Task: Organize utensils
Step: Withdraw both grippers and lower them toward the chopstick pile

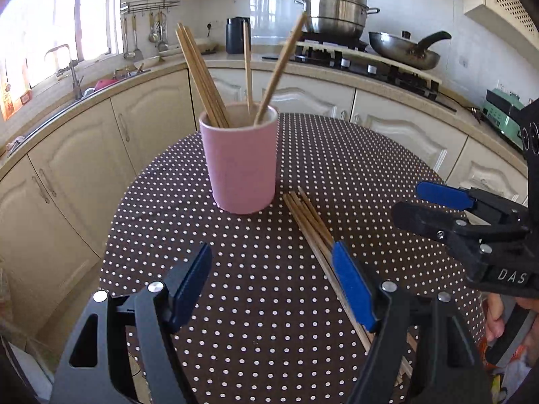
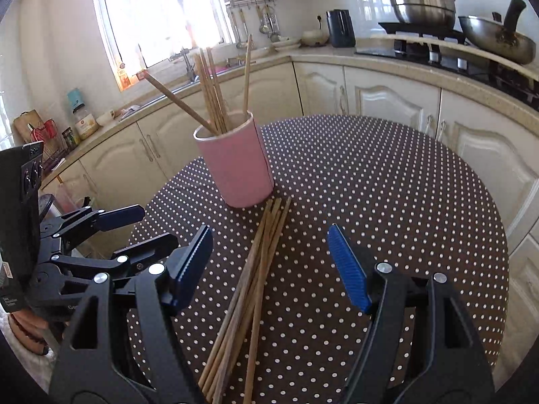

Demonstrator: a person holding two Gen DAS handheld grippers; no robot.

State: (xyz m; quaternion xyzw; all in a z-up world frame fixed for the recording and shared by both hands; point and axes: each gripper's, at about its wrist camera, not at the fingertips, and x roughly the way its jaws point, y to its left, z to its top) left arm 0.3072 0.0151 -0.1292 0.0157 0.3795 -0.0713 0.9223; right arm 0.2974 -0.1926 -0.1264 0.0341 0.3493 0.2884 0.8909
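chopsticks [image 2: 256, 286], loose bundle, wooden, lying flat on the surface [image 2: 387, 202], a round top under a brown cloth with white dots. the far tips lie just beside the base of the pink cup [image 2: 239, 165]; the bundle runs from there back to the near edge of the surface and fans slightly at the near end.

pink cup, upright, near the far edge of the surface. holds more chopsticks [image 1: 202, 74] standing on end: a tight group leaning one way, a single one nearly upright, another single one leaning off to the other side.

left hand-held gripper [image 1: 273, 286], black frame with blue pads, jaws wide apart, nothing between the pads. it hangs over the near part of the surface, pointing toward the cup; in its own view its right finger [image 1: 353, 286] overlaps the loose bundle, and contact cannot be told.

right hand-held gripper [image 2: 269, 266], same make, jaws wide apart, holding nothing. the loose bundle runs through the gap between its fingers as seen from its own camera, touching neither pad. in the left view it [image 1: 407, 202] shows at the right edge, above the cloth.

background: cream cabinets [image 1: 84, 155], sink with tap [image 1: 72, 70], steel steamer pot [image 1: 337, 10], frying pan [image 1: 404, 50], dark kettle [image 1: 237, 35].
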